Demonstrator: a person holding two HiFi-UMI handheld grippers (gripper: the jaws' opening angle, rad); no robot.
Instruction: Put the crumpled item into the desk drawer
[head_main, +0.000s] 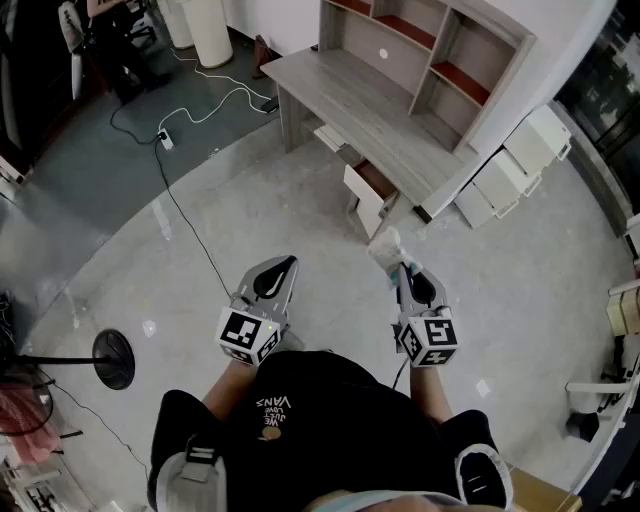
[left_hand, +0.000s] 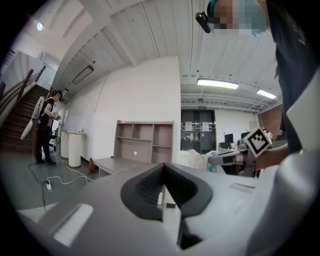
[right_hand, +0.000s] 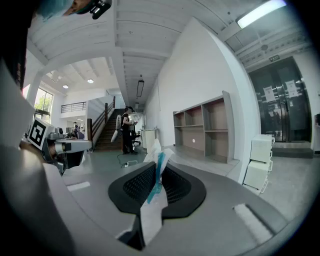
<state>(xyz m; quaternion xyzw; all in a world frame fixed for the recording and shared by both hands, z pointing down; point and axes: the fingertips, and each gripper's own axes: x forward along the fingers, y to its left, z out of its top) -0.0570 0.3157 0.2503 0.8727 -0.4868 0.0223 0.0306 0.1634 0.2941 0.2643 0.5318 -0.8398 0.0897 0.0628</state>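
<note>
The crumpled item (head_main: 385, 244), white paper with a teal strip, sticks out of my right gripper (head_main: 403, 270), which is shut on it. In the right gripper view the crumpled item (right_hand: 155, 151) is pinched between the dark pads of that gripper (right_hand: 158, 175). My left gripper (head_main: 287, 265) is held level beside it, shut with nothing in it; its jaws (left_hand: 163, 172) meet. The grey wooden desk (head_main: 340, 88) with a shelf unit stands ahead on the floor. One drawer (head_main: 365, 196) under it stands pulled out, and both grippers are well short of it.
White drawer cabinets (head_main: 515, 165) stand right of the desk. A white cable (head_main: 190, 112) runs over the floor at the left, near a white bin (head_main: 208, 30). A round stand base (head_main: 112, 358) sits at my left. A person (right_hand: 127, 131) stands far off by the stairs.
</note>
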